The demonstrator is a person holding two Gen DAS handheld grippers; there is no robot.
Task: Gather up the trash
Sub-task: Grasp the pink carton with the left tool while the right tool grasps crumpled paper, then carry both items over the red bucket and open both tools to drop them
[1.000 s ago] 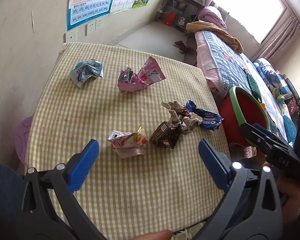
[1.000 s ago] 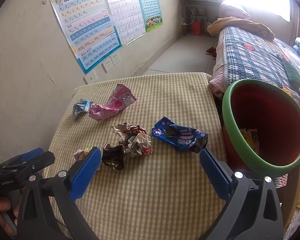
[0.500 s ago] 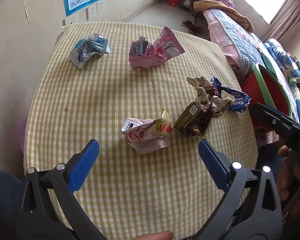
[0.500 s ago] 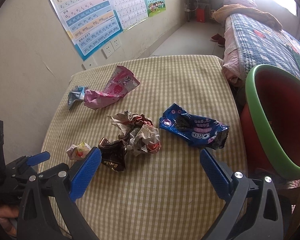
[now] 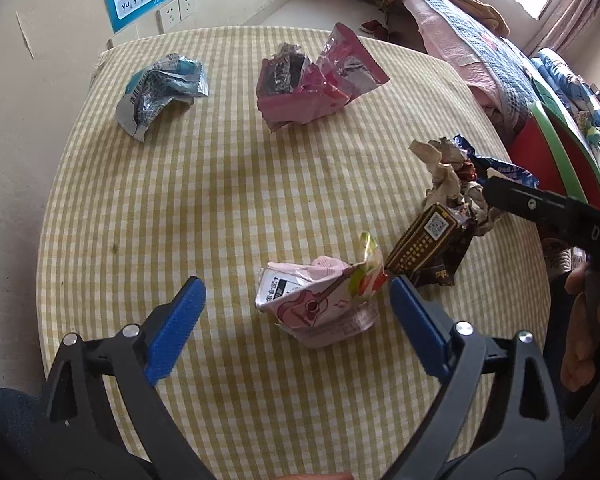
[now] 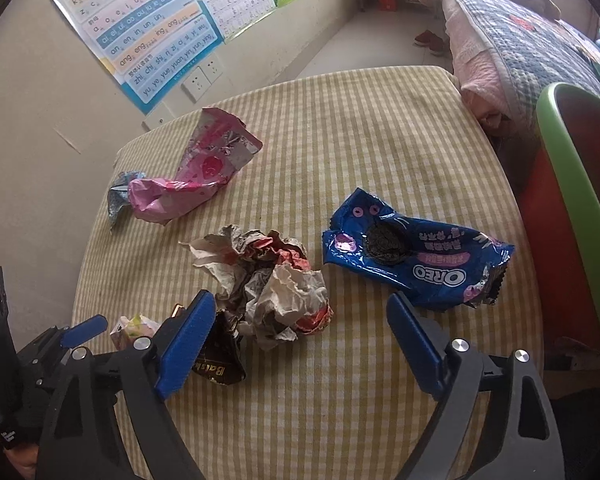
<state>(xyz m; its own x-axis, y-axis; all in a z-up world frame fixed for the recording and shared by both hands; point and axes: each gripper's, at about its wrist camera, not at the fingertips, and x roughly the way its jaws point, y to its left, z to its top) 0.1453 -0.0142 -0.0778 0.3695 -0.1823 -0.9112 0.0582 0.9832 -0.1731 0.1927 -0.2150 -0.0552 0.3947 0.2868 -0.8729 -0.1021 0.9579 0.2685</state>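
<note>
**Both grippers wide open over the trash, nothing held: snag and scatter risk**

Left gripper (image 5: 296,304): jaws spread, empty, low over the table. The pink guitar-print wrapper (image 5: 320,300) sits between the fingers, close to the right-hand one. Likely the next pick.

Right gripper (image 6: 300,320): jaws also spread, empty. The crumpled paper wad (image 6: 276,280) lies between the fingers; the dark brown wrapper (image 6: 220,360) sits at and partly under the left-hand finger.

Further out: Oreo wrapper (image 6: 412,256) just right of the wad, big pink bag (image 5: 316,84) and silver-blue wrapper (image 5: 160,88) at the far side of the checked tablecloth (image 5: 220,200). Red bin with green rim (image 6: 572,184) stands off the table's right edge.

Risks, as I judge them:
- Brown wrapper touches the wad, near the pink one. Either closure could catch two pieces or drag a neighbour off.
- Pink wrapper is off-centre; the finger may push it sideways rather than pinch it.
- Crumpled foil and paper are springy and light, so a shallow pinch may slip on the way to the bin.
- A low closure could bunch the cloth.
- Grippers work close together; collision is possible.
</note>
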